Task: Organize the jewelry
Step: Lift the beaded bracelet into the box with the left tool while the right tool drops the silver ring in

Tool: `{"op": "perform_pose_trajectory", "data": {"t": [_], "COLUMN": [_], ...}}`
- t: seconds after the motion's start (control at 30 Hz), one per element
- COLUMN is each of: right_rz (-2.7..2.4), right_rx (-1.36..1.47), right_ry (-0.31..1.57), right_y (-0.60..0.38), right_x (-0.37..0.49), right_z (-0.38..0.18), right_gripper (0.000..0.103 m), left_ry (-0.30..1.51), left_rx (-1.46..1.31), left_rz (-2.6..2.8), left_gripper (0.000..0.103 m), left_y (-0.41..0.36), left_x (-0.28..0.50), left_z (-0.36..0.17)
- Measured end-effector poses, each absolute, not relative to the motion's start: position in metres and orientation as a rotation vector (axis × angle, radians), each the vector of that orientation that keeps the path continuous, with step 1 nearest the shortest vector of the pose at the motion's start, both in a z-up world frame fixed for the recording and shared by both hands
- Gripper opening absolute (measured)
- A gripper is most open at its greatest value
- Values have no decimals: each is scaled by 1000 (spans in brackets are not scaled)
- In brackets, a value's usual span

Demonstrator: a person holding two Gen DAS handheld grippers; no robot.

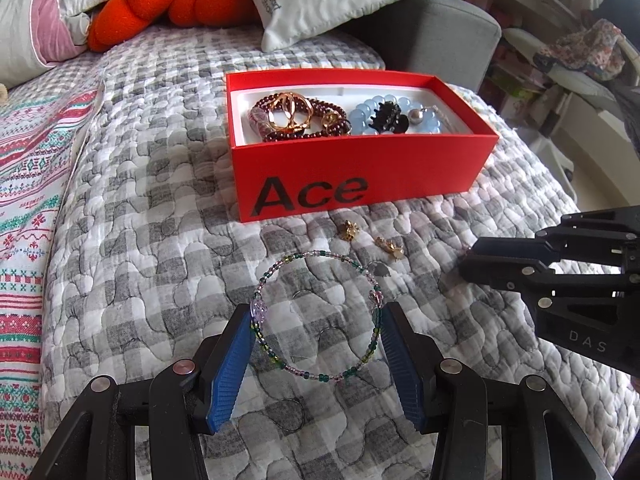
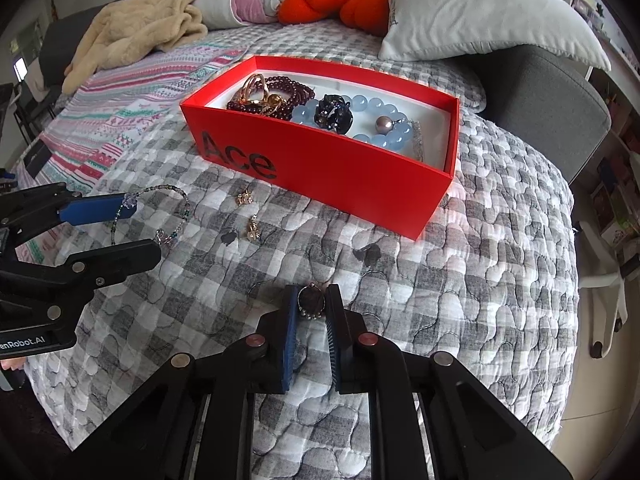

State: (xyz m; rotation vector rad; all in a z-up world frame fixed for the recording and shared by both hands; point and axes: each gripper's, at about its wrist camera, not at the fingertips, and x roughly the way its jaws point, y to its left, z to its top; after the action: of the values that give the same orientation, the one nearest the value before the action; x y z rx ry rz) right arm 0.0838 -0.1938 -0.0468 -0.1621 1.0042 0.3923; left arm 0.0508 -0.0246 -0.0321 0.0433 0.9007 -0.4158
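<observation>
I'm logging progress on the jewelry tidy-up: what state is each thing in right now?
Red box: open, partly filled.
Beaded bracelet: on the quilt, held between the left gripper pads.
Round pendant: pinched by the right gripper.
Two gold earrings: loose on the quilt, outside the box.

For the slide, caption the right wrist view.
Right gripper shut on a dark round beaded pendant on the grey checked quilt, before the red cardboard "Ace" box of jewelry.

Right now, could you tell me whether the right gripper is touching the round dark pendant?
Touching. The right wrist view shows the right gripper with both blue pads pressed against the sides of the round dark pendant, no gap on either side.
</observation>
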Motion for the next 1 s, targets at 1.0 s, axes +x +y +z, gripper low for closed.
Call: {"op": "perform_pose_trajectory", "data": {"t": [1.0], "right_rz": [343], "right_rx": [130], "right_ry": [839], "right_y": [-236], "right_x": [123], "right_z": [17], "right_gripper": [15], "left_ry": [711], "left_rx": [-24], "left_rz": [-292], "left_gripper": [54], "left_y": [-46], "left_x": [119], "left_z": [5]}}
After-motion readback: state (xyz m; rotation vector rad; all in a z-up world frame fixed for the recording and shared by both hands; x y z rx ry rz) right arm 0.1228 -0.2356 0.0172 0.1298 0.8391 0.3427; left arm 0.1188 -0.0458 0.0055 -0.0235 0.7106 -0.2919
